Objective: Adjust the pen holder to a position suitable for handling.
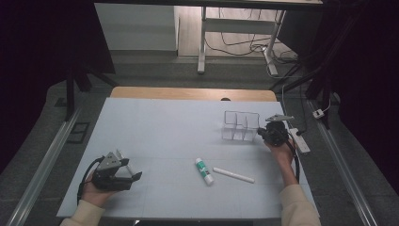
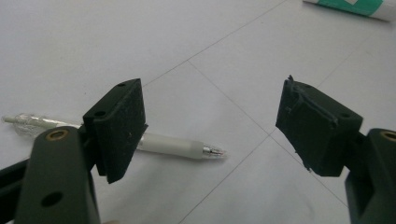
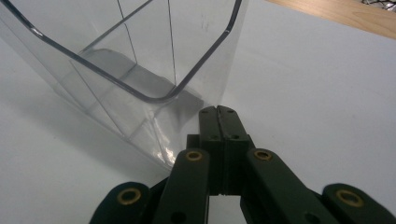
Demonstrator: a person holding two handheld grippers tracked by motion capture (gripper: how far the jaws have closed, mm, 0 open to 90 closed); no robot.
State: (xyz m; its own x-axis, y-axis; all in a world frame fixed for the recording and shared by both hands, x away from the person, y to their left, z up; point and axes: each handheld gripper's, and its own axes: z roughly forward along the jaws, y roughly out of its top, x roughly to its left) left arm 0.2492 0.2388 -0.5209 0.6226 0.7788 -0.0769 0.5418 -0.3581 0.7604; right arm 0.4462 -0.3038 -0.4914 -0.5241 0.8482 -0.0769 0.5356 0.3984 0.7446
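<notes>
At the lower left of the high view, the left gripper (image 1: 134, 175) is held low over the table (image 1: 160, 127), with its jaws standing wide apart and nothing between them. In the left gripper view, a pen (image 2: 154, 142) with a clear cap is seen lying on the table, partly hidden behind the left-hand pad (image 2: 122, 126); it lies outside the gap, and whether it touches the pad cannot be told.

At the right of the high view, the right gripper (image 1: 261, 133) is placed against the right end of a clear organizer (image 1: 241, 125) with several compartments. In the right gripper view its jaws are pressed together, nothing is gripped, and the tips are just beside the lower corner of the clear wall.

Two more things are seen at the lower middle of the high view: a glue stick (image 1: 204, 170) with a green label and a white stick (image 1: 233, 174), lying near each other.

Some risks can be judged from here. If the jaws are closed where they are now, the pen would be missed or rolled away by the pad, because it is round and lies off-centre. The organizer looks light, so it may be tipped or slid if it is pushed by the closed jaws, and then a pen would be harder to drop into a compartment.
</notes>
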